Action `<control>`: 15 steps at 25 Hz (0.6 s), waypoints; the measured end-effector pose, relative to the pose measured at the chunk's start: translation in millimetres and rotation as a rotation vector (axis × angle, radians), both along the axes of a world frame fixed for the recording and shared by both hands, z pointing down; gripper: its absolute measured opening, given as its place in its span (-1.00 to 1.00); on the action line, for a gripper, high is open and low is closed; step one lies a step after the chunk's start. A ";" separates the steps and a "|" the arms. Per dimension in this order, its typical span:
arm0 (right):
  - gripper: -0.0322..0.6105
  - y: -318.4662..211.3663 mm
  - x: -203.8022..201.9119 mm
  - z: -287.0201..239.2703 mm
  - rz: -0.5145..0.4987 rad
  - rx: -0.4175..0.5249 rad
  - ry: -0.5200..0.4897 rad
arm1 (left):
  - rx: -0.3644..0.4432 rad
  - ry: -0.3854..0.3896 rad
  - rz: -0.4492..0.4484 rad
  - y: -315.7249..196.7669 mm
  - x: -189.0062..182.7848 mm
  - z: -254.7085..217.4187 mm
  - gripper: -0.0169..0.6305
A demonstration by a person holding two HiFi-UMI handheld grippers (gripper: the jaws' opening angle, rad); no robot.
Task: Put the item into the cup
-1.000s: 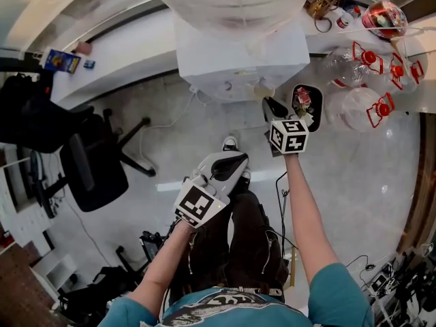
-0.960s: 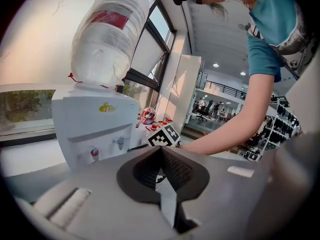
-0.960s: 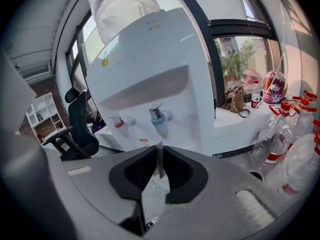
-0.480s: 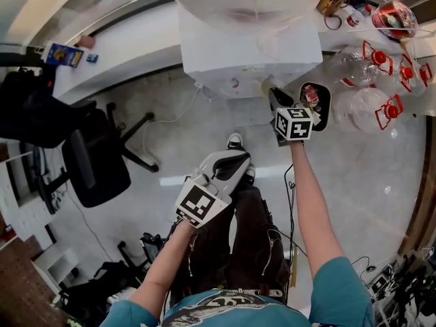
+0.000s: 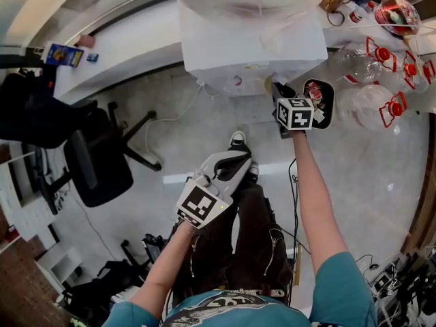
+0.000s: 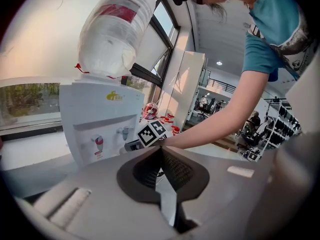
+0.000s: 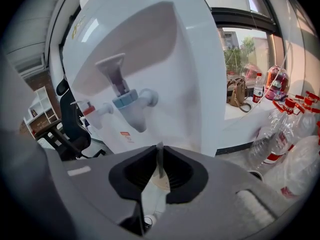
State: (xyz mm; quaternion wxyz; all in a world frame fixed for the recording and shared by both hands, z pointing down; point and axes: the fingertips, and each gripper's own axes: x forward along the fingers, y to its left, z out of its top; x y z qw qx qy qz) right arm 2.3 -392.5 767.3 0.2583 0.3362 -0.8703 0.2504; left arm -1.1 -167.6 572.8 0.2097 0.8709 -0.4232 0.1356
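Observation:
A white water dispenser [image 5: 252, 46] with an upturned bottle stands ahead of me. My right gripper [image 5: 279, 94] reaches up to its front and is shut on the thin wall of a pale paper cup [image 5: 268, 86]. In the right gripper view the cup's edge [image 7: 159, 181] sits pinched between the jaws [image 7: 159, 156], just below the blue tap [image 7: 131, 104], with the red tap [image 7: 92, 110] to its left. My left gripper [image 5: 231, 163] hangs low over my legs, shut with nothing in it [image 6: 161, 156]. No item to put into the cup shows.
A black bin with rubbish [image 5: 319, 101] stands right of the dispenser. Several empty red-capped water bottles [image 5: 371, 104] lie beyond it. A black office chair [image 5: 99, 162] is at the left, below a white desk [image 5: 122, 53]. Cables lie on the floor at the lower right.
My right gripper has moved forward with the cup, closer under the dispenser's taps. The left gripper has hardly moved.

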 end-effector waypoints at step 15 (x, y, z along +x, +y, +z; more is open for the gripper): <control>-0.61 6.2 2.8 7.8 -0.043 -0.004 0.088 | -0.014 -0.009 -0.007 -1.4 -12.1 5.2 -0.94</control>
